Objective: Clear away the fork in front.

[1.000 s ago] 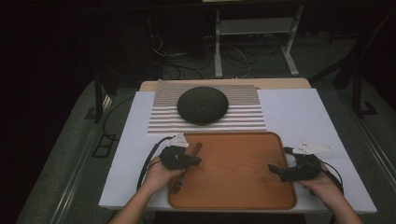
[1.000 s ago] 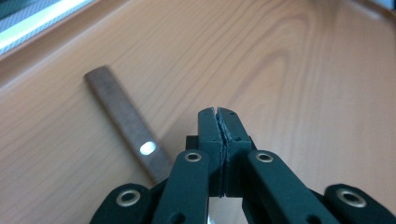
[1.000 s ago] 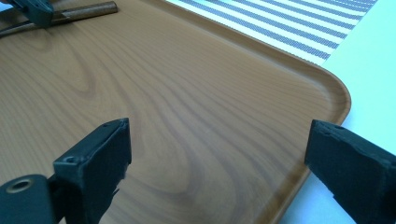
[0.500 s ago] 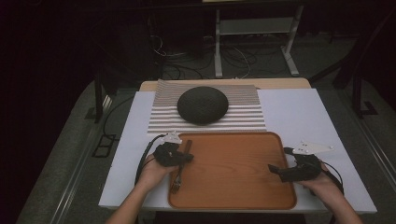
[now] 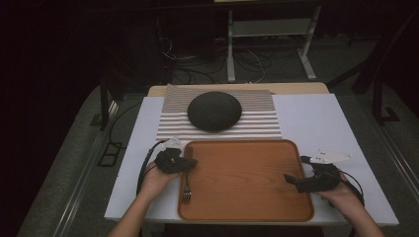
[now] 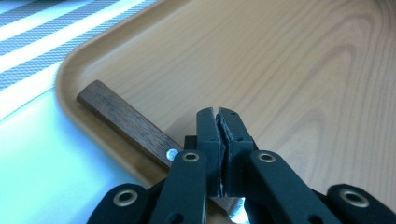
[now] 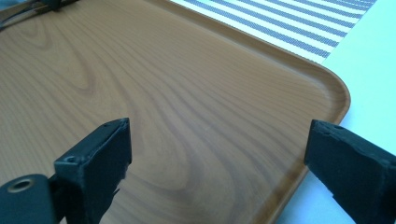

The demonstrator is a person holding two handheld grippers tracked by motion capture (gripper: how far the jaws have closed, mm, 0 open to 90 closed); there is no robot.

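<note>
a: what's the left gripper (image 5: 184, 164) doing?
b: its jaws are pinched together on the fork (image 5: 187, 185), gripping it by the wooden handle (image 6: 125, 120). the fork lies on the wooden tray (image 5: 247, 207) just below that gripper, along the tray's near-left rim, tines toward the person.
a: and the right gripper (image 5: 295, 181)?
b: jaws wide apart, empty, hovering over the tray's right edge, probably ready to steady it on the counter (image 5: 316, 118).

Smooth wood-grain tray (image 5: 247, 177); fork (image 5: 187, 185), dark wooden handle, metal tines.
</note>
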